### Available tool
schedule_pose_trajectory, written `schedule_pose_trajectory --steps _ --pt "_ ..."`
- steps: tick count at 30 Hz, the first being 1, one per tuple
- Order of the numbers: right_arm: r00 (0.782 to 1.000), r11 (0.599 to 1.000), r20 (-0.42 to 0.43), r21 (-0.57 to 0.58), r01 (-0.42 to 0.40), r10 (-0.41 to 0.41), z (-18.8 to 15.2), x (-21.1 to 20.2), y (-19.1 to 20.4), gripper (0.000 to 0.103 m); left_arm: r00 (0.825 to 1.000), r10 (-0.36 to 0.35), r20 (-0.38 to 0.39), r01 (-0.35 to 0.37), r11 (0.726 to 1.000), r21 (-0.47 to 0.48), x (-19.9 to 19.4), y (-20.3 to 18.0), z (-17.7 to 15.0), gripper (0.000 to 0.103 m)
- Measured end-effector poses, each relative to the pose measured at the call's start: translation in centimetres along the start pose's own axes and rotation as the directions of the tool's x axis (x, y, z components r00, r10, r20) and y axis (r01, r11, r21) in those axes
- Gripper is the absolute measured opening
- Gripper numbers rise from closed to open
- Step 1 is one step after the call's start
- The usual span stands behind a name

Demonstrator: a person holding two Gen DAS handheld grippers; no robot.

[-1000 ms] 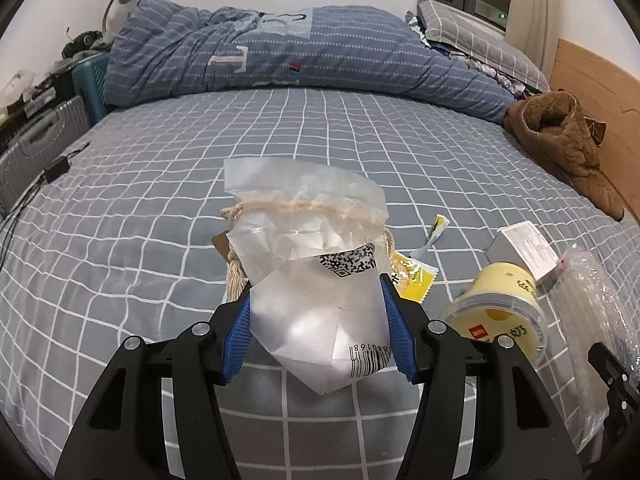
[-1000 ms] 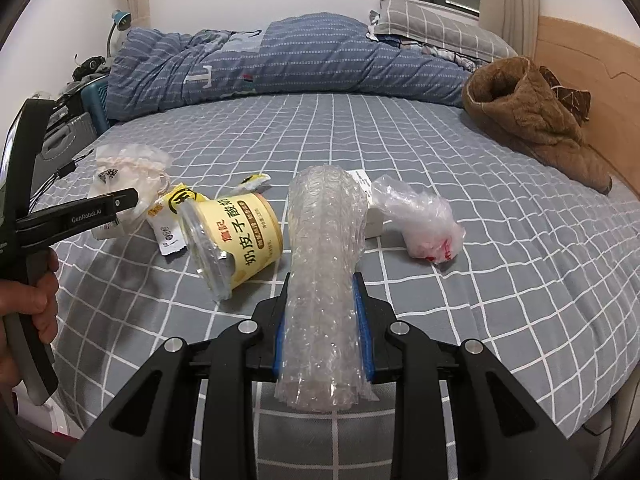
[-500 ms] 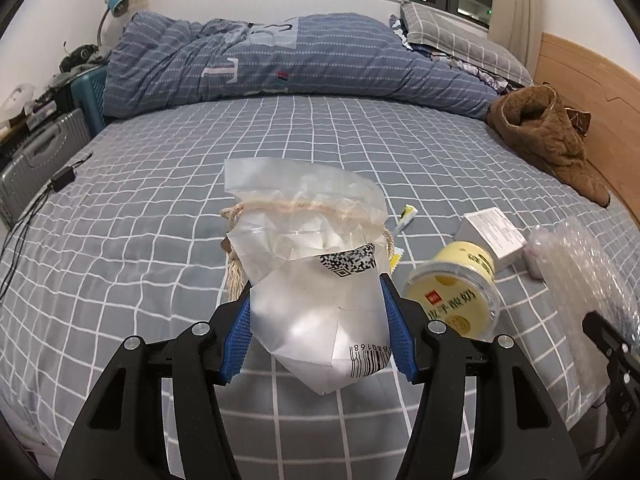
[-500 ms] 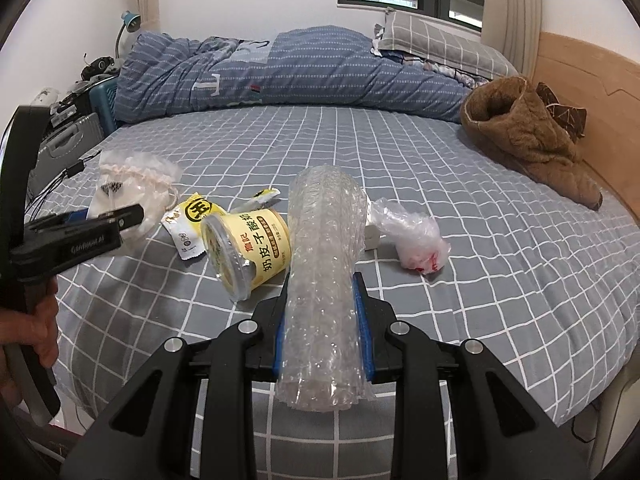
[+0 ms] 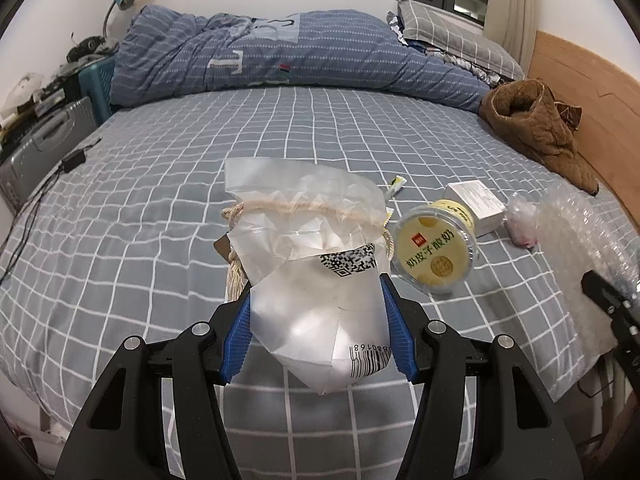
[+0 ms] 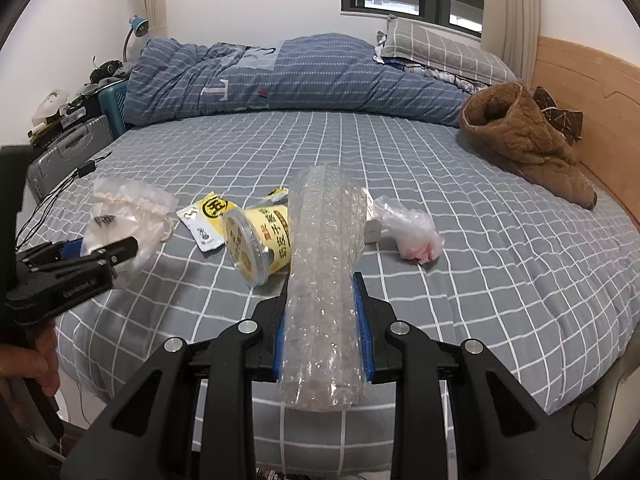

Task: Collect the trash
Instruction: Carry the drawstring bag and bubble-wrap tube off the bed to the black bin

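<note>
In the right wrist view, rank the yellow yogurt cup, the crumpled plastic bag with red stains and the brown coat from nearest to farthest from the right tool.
1. Yellow yogurt cup: lying on its side just left of the right tool, beside the bubble wrap it grips.
2. Crumpled plastic bag: ahead and to the right.
3. Brown coat: far right, by the headboard.

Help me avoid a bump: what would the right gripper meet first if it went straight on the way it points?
Probably the yellow yogurt cup lying on the bed; the right gripper already clamps bubble wrap. Depth is unclear.

Drawstring plastic bag (image 5: 316, 280) and bubble-wrap roll (image 6: 324, 280) in jaws; yellow tub (image 6: 260, 240) sideways on bed.
</note>
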State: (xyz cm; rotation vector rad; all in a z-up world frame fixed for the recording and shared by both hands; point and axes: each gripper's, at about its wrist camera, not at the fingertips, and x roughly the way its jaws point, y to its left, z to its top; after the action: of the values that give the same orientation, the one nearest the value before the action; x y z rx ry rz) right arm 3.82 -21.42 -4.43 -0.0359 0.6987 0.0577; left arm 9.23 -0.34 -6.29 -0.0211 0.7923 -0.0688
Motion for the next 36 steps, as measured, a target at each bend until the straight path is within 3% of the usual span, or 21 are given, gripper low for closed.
schedule_pose_trajectory --steps 36 --pt "1.0 1.0 -0.022 -0.021 0.001 -0.001 -6.1 -6.5 1.7 0.026 0.999 -0.031 -0.008 0.03 0.999 -0.031 -8.1 -0.7 -8.0 0.057"
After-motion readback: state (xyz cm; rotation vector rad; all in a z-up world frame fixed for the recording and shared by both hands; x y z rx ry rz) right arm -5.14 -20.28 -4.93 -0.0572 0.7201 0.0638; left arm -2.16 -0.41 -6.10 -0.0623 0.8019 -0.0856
